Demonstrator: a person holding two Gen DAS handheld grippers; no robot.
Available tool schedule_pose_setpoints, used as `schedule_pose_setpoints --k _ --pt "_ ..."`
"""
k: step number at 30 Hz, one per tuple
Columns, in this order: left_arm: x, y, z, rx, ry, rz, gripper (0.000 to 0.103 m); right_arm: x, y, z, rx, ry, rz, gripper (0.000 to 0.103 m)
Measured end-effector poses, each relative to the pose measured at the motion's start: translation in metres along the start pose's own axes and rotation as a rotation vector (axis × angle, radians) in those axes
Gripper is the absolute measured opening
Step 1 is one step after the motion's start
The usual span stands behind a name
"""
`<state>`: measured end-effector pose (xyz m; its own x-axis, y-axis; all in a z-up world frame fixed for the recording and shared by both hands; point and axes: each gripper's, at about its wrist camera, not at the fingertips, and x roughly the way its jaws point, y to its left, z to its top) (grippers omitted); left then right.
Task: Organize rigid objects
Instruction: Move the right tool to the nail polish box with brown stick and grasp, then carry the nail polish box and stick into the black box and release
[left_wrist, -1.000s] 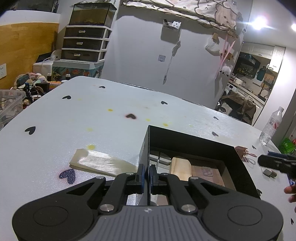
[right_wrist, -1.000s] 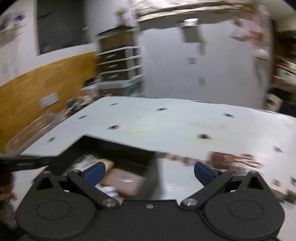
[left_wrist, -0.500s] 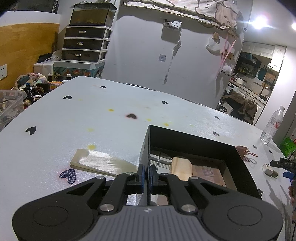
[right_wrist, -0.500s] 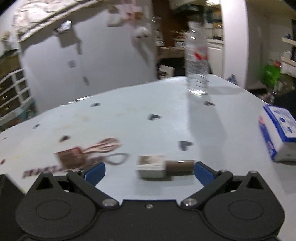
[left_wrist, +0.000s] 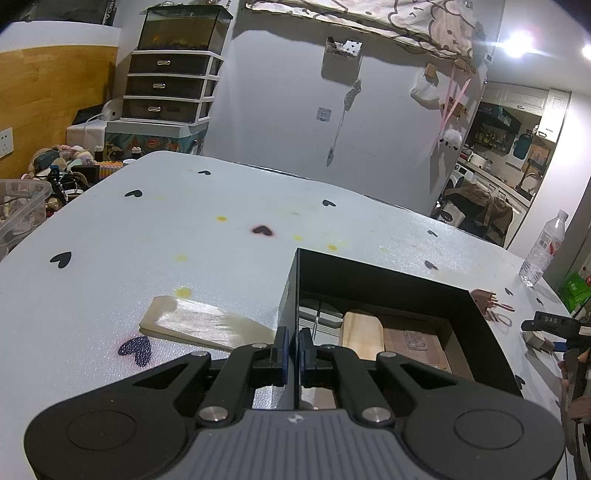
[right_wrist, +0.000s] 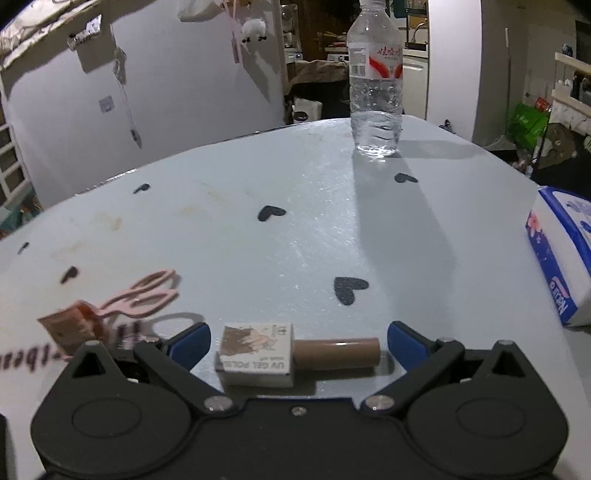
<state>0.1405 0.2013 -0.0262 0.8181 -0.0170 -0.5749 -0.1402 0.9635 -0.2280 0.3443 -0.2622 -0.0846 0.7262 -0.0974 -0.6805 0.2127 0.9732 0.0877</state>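
A black open box (left_wrist: 388, 273) stands on the white table, holding a wooden piece (left_wrist: 362, 332) and a brown flat item (left_wrist: 413, 343). My left gripper (left_wrist: 291, 350) is shut on the box's left wall. In the right wrist view a gel polish bottle (right_wrist: 258, 352), with a white square body and a brown cap (right_wrist: 336, 352), lies on its side on the table. My right gripper (right_wrist: 297, 341) is open around it, one blue pad at each end, neither touching. A pink looped tool with a brown tag (right_wrist: 140, 291) lies to its left.
A water bottle (right_wrist: 375, 92) stands at the table's far edge. A blue and white tissue pack (right_wrist: 561, 258) lies at the right. A cream flat piece (left_wrist: 203, 325) rests left of the box. A clear plastic bin (left_wrist: 18, 206) sits off the table's left side.
My right gripper swung away from the box to the right and sank toward the table; the gel polish bottle now lies between its open fingers. The left gripper stayed clamped on the box wall.
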Motion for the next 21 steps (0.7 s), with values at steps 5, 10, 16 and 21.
schedule_pose_setpoints --k 5,10,16,21 --pt "0.0 0.0 0.0 0.0 0.0 0.0 0.005 -0.003 -0.001 -0.001 -0.026 -0.022 0.01 0.086" --pt "0.0 0.0 0.0 0.0 0.0 0.0 0.005 -0.008 0.001 0.0 -0.038 -0.011 0.015 0.086" --pt "0.0 0.0 0.0 0.0 0.0 0.002 0.005 -0.067 0.039 0.0 -0.224 -0.12 0.327 0.086" --pt "0.001 0.0 -0.001 0.0 0.001 0.0 0.005 -0.119 0.083 -0.003 -0.485 -0.156 0.612 0.086"
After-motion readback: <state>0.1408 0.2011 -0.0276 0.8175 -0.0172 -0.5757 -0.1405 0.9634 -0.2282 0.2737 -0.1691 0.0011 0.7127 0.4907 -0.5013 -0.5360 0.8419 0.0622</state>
